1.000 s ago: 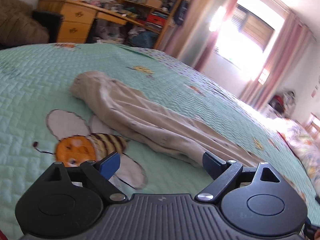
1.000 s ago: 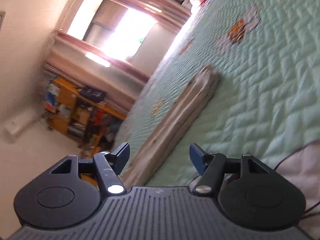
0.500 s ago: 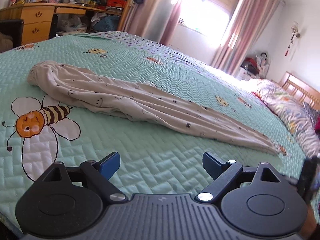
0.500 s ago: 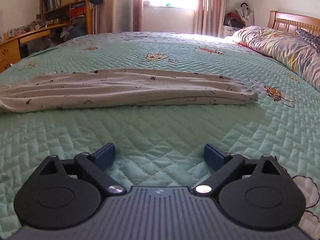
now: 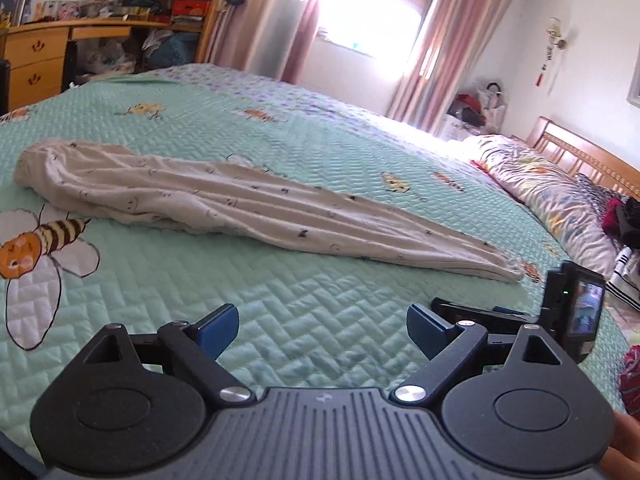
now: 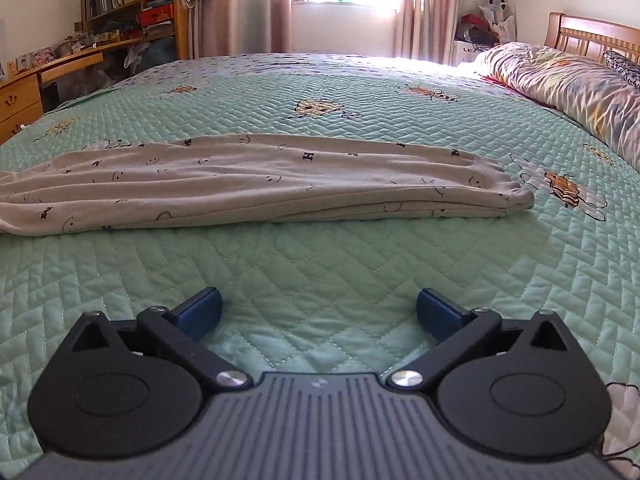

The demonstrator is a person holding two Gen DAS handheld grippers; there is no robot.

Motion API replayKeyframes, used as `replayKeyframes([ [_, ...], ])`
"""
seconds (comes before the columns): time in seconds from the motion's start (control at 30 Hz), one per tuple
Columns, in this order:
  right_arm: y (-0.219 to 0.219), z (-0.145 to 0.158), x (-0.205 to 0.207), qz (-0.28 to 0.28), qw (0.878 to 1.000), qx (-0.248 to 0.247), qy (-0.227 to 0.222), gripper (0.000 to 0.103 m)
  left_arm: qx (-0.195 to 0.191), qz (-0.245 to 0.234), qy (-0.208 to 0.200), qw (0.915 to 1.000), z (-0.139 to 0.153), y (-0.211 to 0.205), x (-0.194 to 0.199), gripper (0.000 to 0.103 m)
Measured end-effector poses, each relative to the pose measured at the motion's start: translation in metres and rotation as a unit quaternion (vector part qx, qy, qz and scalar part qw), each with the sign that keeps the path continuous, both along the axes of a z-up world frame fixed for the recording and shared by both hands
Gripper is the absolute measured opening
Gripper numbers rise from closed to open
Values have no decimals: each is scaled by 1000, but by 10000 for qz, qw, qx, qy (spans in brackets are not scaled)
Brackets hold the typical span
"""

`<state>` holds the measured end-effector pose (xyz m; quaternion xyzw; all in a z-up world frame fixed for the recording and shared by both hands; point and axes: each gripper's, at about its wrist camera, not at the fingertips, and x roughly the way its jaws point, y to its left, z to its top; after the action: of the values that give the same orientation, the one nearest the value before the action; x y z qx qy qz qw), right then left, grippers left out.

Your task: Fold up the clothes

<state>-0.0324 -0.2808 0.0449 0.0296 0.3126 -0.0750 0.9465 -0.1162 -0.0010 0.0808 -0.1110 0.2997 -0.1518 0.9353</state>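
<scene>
a long beige cotton garment printed with small black smiley faces and letters [image 6: 256, 184] lies on the mint-green quilted bedspread with bee pictures [image 6: 320, 276], folded lengthwise into a narrow strip. in the right wrist view its long axis runs straight across, left to right, with a gathered, rounded end [image 6: 516, 196] pointing right toward the embroidered bee and the other end running off the left edge. in the left wrist view the same garment [image 5: 248, 200] slants from a bunched end at upper left down to a tapered end at lower right, near the other gripper's body.

the only readable marks on the cloth are stray black letters — an "h" near the middle and an "n" further right; no brand or label can be made out.

the left gripper [image 5: 322, 326] is low over the bedspread, short of the garment, its blue-padded fingers spread wide with nothing between them. the right gripper [image 6: 318, 312] is likewise spread wide over bare quilt, apart from the cloth — its near long edge lies just ahead.

a rolled floral duvet [image 6: 568, 88] lies along the wooden headboard [image 6: 592, 34] on the right.
</scene>
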Motion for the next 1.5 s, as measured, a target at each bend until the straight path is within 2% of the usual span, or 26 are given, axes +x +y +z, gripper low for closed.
replayKeyframes([
  [0.4, 1, 0, 0, 1, 10000, 9, 1, 103, -212, -47, 18, 9998, -1, -6, -10, 92],
  [0.83, 1, 0, 1, 1, 10000, 12, 1, 103, -222, 217, -61, 9995, 7, 10, -18, 96],
  [1.03, 1, 0, 1, 0, 10000, 12, 1, 103, -158, 43, -32, 9999, 3, 2, -18, 96],
  [1.5, 1, 0, 0, 1, 10000, 14, 0, 103, -69, 118, 32, 9999, 0, 1, -20, 96],
])
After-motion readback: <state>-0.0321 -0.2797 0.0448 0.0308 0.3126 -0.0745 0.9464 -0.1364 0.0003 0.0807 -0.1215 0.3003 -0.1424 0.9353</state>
